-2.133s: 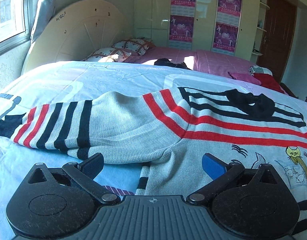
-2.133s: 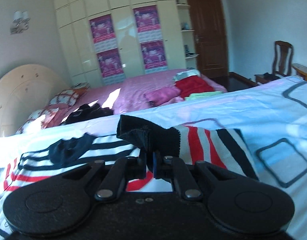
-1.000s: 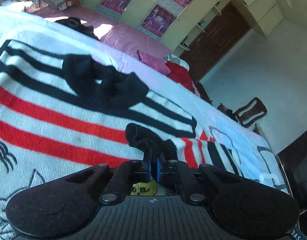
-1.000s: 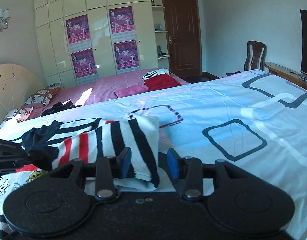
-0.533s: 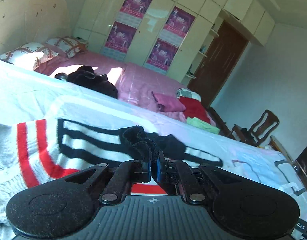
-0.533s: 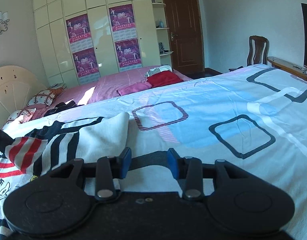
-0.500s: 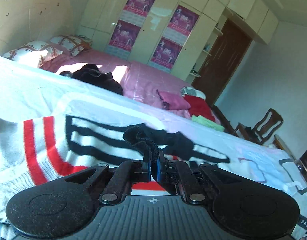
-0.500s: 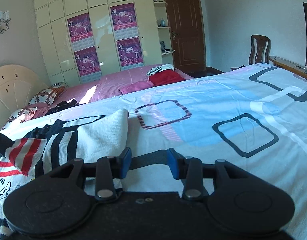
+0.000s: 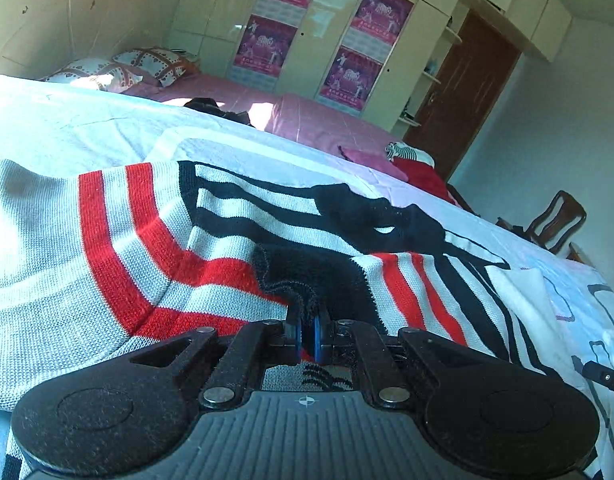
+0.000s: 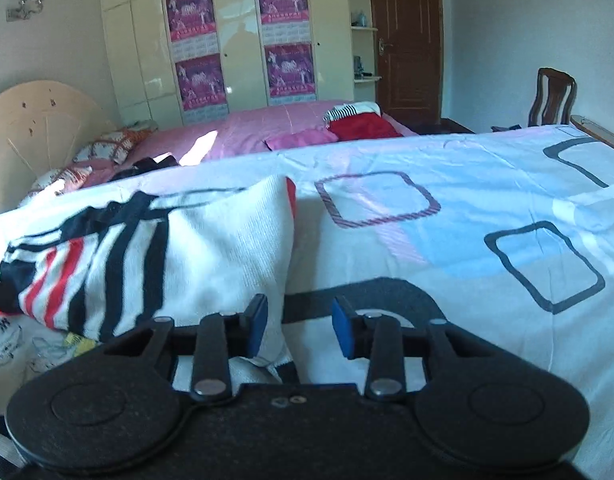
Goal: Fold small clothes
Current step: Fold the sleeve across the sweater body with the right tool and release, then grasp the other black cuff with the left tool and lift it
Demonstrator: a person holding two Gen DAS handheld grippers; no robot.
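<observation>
A white knit sweater (image 9: pixel 119 240) with red and black stripes lies spread on the blue-and-white bed sheet (image 10: pixel 447 248). My left gripper (image 9: pixel 306 338) is shut on the black cuff (image 9: pixel 307 276) of the right sleeve, held low over the sweater's chest. The sleeve is folded across the body. In the right wrist view the folded sleeve and shoulder (image 10: pixel 211 248) lie left of my right gripper (image 10: pixel 299 326), which is open and empty just above the sheet beside the sweater's edge.
A second bed with a pink cover (image 10: pixel 267 128) and loose clothes stands behind. A cream headboard (image 10: pixel 35 132), a wardrobe with posters (image 10: pixel 243 40), a brown door (image 10: pixel 407 36) and a wooden chair (image 10: pixel 555 96) ring the room.
My left gripper has carried the cuff lower and toward the sweater's middle, laying the sleeve across the body. My right gripper has stayed open and edged closer to the sweater's side.
</observation>
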